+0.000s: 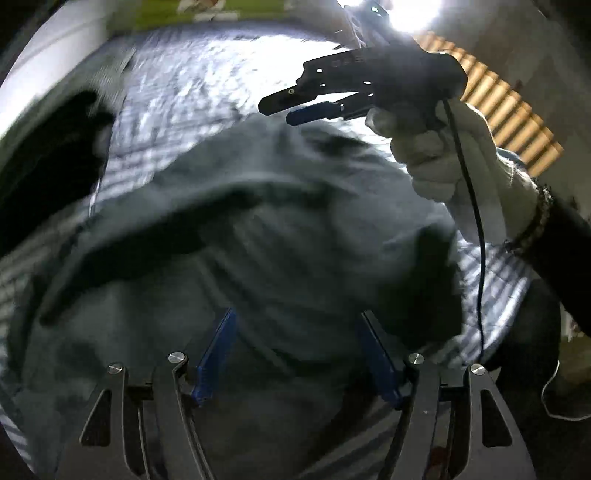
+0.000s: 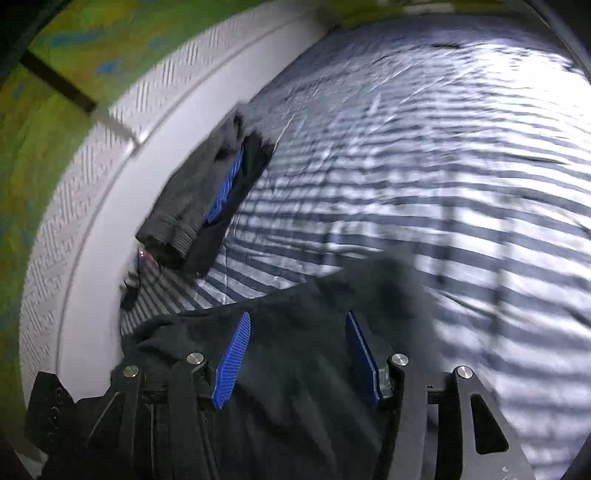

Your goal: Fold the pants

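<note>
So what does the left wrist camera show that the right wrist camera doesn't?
Only the left wrist view shows the right gripper, held in a gloved hand above the pants, jaws apart. Only the right wrist view shows a folded dark garment by the white bed frame. Both show the dark pants and the striped bedsheet.

A bed covered with a blue-and-white striped sheet fills the room. A white patterned headboard curves along one side before a green wall. Bright light glares beyond.
</note>
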